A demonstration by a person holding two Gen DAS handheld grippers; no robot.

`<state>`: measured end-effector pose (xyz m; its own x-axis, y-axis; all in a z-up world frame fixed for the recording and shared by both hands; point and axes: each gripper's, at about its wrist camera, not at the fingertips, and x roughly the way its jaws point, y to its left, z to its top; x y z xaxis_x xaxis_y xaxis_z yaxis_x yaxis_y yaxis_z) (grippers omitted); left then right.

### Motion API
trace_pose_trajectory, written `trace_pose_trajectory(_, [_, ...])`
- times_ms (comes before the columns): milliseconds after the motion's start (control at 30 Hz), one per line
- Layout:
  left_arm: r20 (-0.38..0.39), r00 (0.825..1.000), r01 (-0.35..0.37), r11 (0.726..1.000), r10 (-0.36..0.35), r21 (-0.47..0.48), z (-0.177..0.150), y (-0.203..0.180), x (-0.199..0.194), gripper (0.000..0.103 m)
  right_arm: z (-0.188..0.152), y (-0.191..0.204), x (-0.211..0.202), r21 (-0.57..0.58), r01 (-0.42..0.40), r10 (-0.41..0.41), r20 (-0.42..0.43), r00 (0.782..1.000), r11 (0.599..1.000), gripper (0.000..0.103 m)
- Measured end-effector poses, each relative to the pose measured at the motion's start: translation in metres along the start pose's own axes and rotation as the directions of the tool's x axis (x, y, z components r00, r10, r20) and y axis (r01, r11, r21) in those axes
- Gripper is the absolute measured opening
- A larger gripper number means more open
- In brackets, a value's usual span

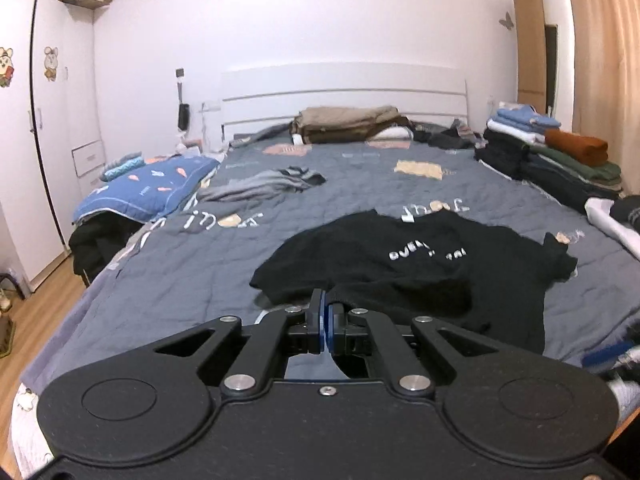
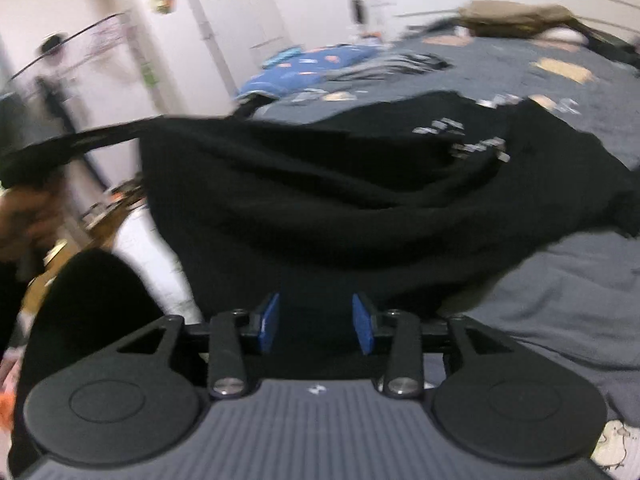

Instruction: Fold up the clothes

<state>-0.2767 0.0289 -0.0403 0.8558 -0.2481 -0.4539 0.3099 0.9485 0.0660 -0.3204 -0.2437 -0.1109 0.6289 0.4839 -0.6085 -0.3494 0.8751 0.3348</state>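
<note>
One black T-shirt (image 1: 404,268) with white lettering on the grey quilted bed (image 1: 200,272), front side up, collar end away from me, hem end toward me. Two grippers in play. My left gripper (image 1: 325,312) has its blue pads pressed together, clamped on the near-left hem edge of the shirt; the fabric runs straight out from the tips and the rest lies just ahead and to the right. My right gripper (image 2: 316,322) has its pads apart, black cloth between and in front of them but not pinched as far as I can tell; the view is blurred. In that right view the shirt's left edge is stretched up off the bed toward the other gripper at the frame's left. Elsewhere on the bed: one loose grey striped garment (image 1: 260,188) well beyond the shirt, one blue patterned pillow (image 1: 148,188) at the left edge, one tan folded pile (image 1: 352,124) at the headboard, one tall stack of folded clothes (image 1: 548,156) at the right edge.
</note>
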Motion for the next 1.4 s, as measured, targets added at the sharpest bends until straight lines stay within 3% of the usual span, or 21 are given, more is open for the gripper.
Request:
trace_pose_trajectory(133, [-0.092,0.996,0.013,0.998,-0.008,0.058,-0.003,-0.005,0.005,0.002,0.013,-0.032,0.005,0.119,0.099,-0.103,0.031,0.994,0.988,0.04])
trace_pose_trajectory(267, [-0.23,0.973,0.04,0.991,-0.01,0.127,-0.011,-0.009,0.005,0.003,0.033,-0.074,0.005,0.228,0.203,-0.22,0.054,0.974,0.952,0.04])
trace_pose_trajectory(400, [-0.217,0.976,0.004,0.997,0.013,0.078,-0.005,0.008,-0.006,0.008,0.054,-0.108,0.005,0.31,0.234,-0.272,0.087,0.958,0.922,0.04])
trace_pose_trajectory(567, [-0.147,0.987,-0.066,0.998,0.063,-0.011,0.014,0.039,-0.024,0.04,0.073,-0.151,0.013,0.393,0.275,-0.331,0.082,0.94,0.878,0.04])
trace_pose_trajectory(700, [-0.134,0.991,-0.005,0.996,-0.007,-0.09,0.021,0.045,-0.014,0.043,0.074,-0.187,0.023,0.498,0.287,-0.355,0.045,0.934,0.818,0.04])
trace_pose_trajectory(867, [-0.157,0.983,0.071,0.987,-0.094,-0.146,0.019,0.025,0.049,0.043,0.046,-0.197,0.036,0.63,0.188,-0.246,0.005,0.969,0.753,0.04])
trace_pose_trajectory(933, [-0.172,0.976,0.098,0.979,-0.13,-0.18,0.02,0.018,0.082,0.043,0.042,-0.193,0.042,0.635,0.166,-0.212,-0.003,0.977,0.755,0.04])
trace_pose_trajectory(1167, [-0.278,0.937,0.126,0.947,-0.211,-0.295,0.013,0.007,0.198,0.043,0.045,-0.193,0.063,0.625,0.174,-0.203,-0.024,0.979,0.761,0.04])
trace_pose_trajectory(1400, [-0.324,0.899,0.142,0.897,-0.294,-0.419,-0.001,0.013,0.261,0.043,0.048,-0.207,0.078,0.652,0.18,-0.208,-0.034,0.978,0.737,0.04])
